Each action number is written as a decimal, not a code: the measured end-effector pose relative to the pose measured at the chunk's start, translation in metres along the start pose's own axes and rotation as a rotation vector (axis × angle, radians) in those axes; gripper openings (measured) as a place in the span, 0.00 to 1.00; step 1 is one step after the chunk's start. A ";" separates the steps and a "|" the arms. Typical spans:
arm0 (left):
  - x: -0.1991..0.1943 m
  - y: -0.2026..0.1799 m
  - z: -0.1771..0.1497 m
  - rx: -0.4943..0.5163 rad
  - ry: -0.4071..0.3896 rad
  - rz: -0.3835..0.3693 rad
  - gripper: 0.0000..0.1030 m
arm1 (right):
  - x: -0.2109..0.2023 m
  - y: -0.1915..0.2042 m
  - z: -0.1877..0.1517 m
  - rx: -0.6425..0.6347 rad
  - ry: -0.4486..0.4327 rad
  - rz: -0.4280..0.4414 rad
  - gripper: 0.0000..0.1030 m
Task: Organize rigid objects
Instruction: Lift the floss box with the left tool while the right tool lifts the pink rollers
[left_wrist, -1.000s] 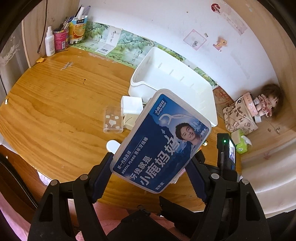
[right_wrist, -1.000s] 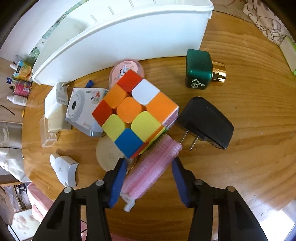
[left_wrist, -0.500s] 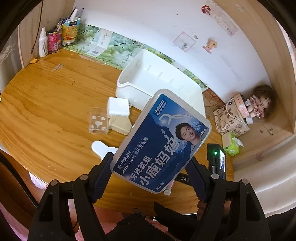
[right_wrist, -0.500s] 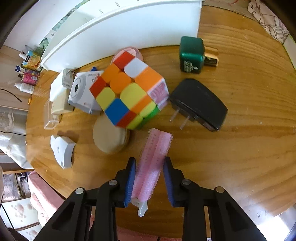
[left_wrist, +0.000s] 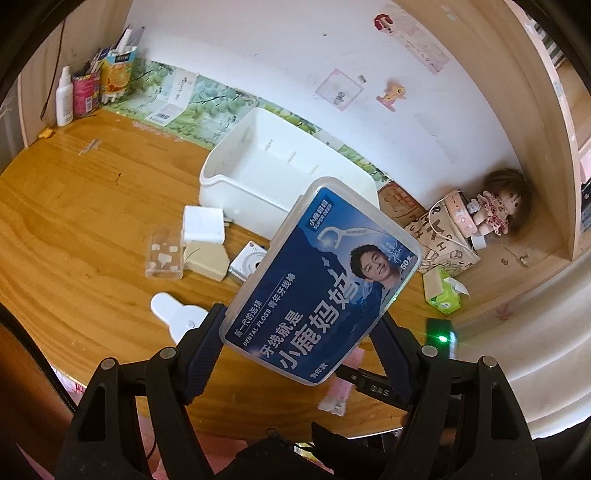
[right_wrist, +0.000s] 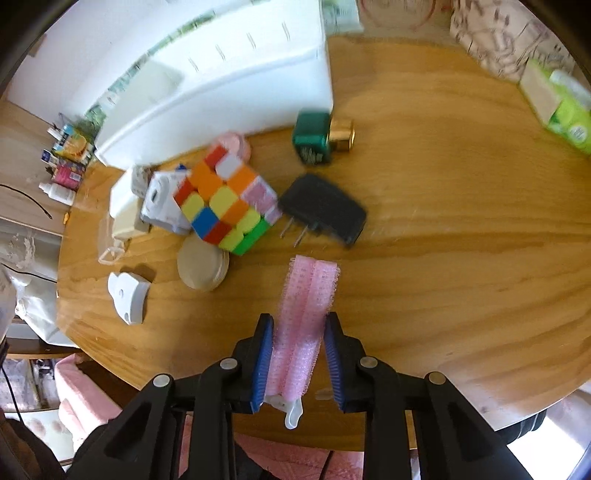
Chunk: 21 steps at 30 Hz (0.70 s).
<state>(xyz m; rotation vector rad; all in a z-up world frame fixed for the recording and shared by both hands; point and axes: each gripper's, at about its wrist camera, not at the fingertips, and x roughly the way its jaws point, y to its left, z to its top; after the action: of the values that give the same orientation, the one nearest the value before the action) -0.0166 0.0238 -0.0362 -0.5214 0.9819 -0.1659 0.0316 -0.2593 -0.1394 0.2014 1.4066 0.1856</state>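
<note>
My left gripper (left_wrist: 299, 336) is shut on a clear dental floss box (left_wrist: 321, 280) with a blue label, held tilted above the wooden table. Behind it stands the empty white bin (left_wrist: 258, 166). My right gripper (right_wrist: 299, 328) is shut on a pink hair roller (right_wrist: 304, 314), lifted off the table. Ahead of it lie a Rubik's cube (right_wrist: 225, 206), a black plug adapter (right_wrist: 325, 210), a green bottle with a gold cap (right_wrist: 317, 136), a small white camera (right_wrist: 162, 203) and a round beige case (right_wrist: 201, 264). The white bin (right_wrist: 229, 74) is at the back.
A white charger (left_wrist: 203, 223), a clear small case (left_wrist: 164, 256) and a white holder (left_wrist: 177, 317) lie left of the floss box. Bottles and cans (left_wrist: 85, 92) stand at the far left corner. A patterned bag (left_wrist: 439, 236), a doll (left_wrist: 498, 206) and a green tissue pack (left_wrist: 443, 295) sit right.
The right gripper closed on the pink roller and lifted it back toward the table's near edge, away from the cube. The left gripper drew back and up with the floss box.
</note>
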 end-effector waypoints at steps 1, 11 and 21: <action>0.000 -0.002 0.001 0.011 -0.006 0.000 0.76 | -0.004 0.002 0.000 -0.001 -0.014 0.002 0.27; 0.002 -0.018 0.019 0.111 -0.080 0.021 0.77 | -0.064 0.003 0.019 -0.043 -0.252 0.017 0.27; 0.003 -0.032 0.045 0.212 -0.199 0.053 0.77 | -0.106 0.009 0.048 -0.119 -0.478 0.046 0.27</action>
<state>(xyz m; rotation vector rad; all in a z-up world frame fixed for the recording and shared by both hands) 0.0257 0.0107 -0.0030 -0.3101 0.7729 -0.1656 0.0624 -0.2782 -0.0288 0.1659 0.9132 0.2408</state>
